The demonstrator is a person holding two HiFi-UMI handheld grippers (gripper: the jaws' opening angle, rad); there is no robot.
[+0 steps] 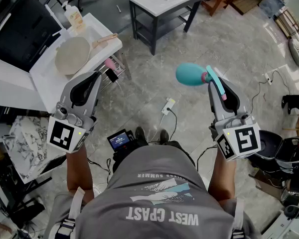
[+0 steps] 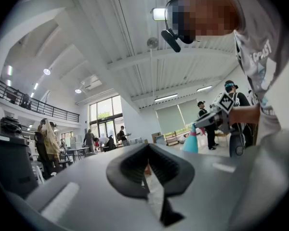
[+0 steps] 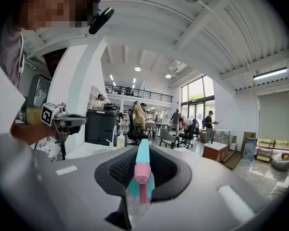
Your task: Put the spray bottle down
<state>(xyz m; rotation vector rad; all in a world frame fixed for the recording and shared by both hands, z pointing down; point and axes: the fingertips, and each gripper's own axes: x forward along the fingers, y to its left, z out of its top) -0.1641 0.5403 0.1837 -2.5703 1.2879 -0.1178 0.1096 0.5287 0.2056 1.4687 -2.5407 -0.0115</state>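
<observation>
Head view, risk: your right tool [image 1: 214, 81] holds the spray bottle [image 1: 192, 74] level in mid-air above the floor [image 1: 154, 78], well apart from the desk [image 1: 164, 1]. Let go here and it would likely fall.
Left gripper view, left tool [image 2: 147, 150]: jaws together, holding nothing.
Right gripper view, bottle: teal with a pink nozzle. Your jaws pinch only its head, so the body could swing.

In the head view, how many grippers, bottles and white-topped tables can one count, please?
Grippers: 2 (left gripper, right gripper)
Bottles: 2 (spray bottle, pump bottle)
White-topped tables: 2 (left table, far table)
Total: 6
</observation>
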